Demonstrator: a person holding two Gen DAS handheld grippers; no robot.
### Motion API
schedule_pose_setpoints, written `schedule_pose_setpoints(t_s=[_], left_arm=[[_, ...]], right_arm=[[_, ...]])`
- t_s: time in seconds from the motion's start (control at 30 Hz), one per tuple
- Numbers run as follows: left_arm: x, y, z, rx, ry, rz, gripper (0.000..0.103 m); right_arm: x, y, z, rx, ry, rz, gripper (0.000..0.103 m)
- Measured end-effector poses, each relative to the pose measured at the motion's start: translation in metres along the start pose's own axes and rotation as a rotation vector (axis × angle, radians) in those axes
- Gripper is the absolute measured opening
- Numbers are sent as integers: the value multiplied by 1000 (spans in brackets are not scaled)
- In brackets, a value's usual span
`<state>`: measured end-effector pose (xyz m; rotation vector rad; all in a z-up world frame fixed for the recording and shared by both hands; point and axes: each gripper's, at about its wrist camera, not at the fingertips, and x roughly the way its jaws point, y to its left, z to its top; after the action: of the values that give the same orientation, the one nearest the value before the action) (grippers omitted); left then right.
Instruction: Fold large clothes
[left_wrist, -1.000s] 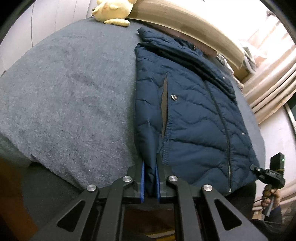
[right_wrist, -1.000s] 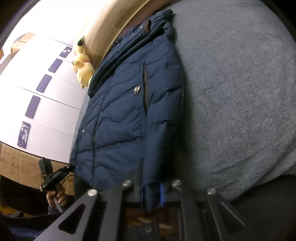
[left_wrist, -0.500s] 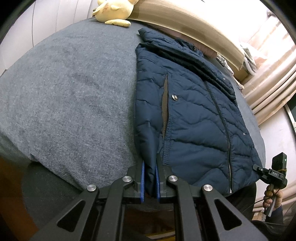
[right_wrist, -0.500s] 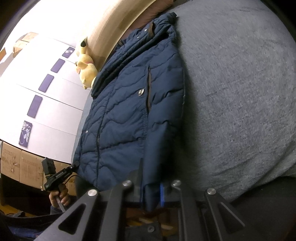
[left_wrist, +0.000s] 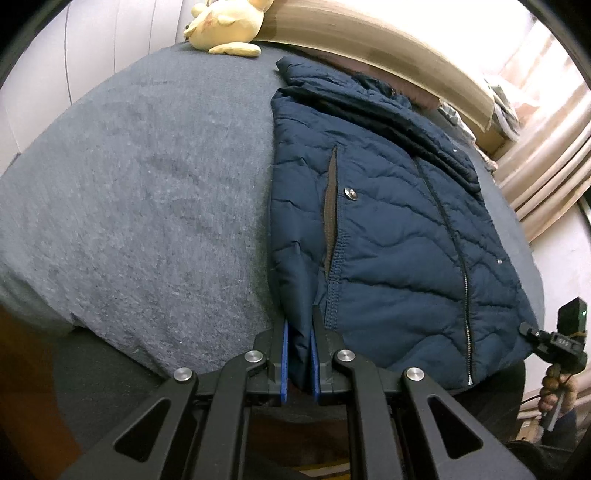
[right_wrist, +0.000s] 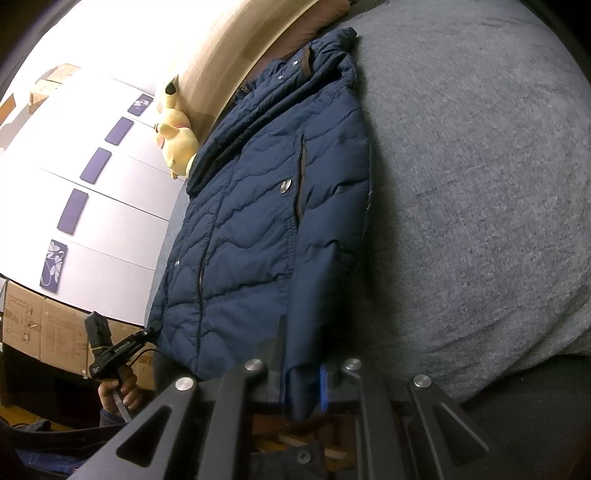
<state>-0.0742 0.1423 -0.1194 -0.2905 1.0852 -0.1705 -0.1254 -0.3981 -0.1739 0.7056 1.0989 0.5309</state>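
Note:
A navy quilted puffer jacket (left_wrist: 388, 236) lies flat on a grey bed (left_wrist: 147, 206), zipper up, collar toward the headboard, both sleeves folded inward. My left gripper (left_wrist: 298, 354) is shut on the jacket's bottom left hem corner at the bed's near edge. In the right wrist view the jacket (right_wrist: 266, 221) runs away from me, and my right gripper (right_wrist: 303, 380) is shut on its bottom right hem corner. Each gripper shows in the other's view, held in a hand: the right one (left_wrist: 554, 343) and the left one (right_wrist: 110, 350).
A yellow plush toy (left_wrist: 225, 26) sits at the bed's head by the wooden headboard (left_wrist: 388, 48). Curtains (left_wrist: 546, 173) hang to the right. White wardrobe doors (right_wrist: 96, 206) and cardboard boxes (right_wrist: 48, 332) stand to the left. Grey bed surface (right_wrist: 480, 184) lies beside the jacket.
Both grippers keep their grip on the hem corners. The jacket has slid a little toward me down the bed, lying straighter and flatter; the plush and headboard look slightly farther.

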Motion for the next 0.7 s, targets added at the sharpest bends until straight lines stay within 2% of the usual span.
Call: schedule_pose_setpoints(t_s=[0.7], left_arm=[[-12,-7,6,20,-26,15,10]], right_arm=[[-8,-4,-1,13,-36,62,13]])
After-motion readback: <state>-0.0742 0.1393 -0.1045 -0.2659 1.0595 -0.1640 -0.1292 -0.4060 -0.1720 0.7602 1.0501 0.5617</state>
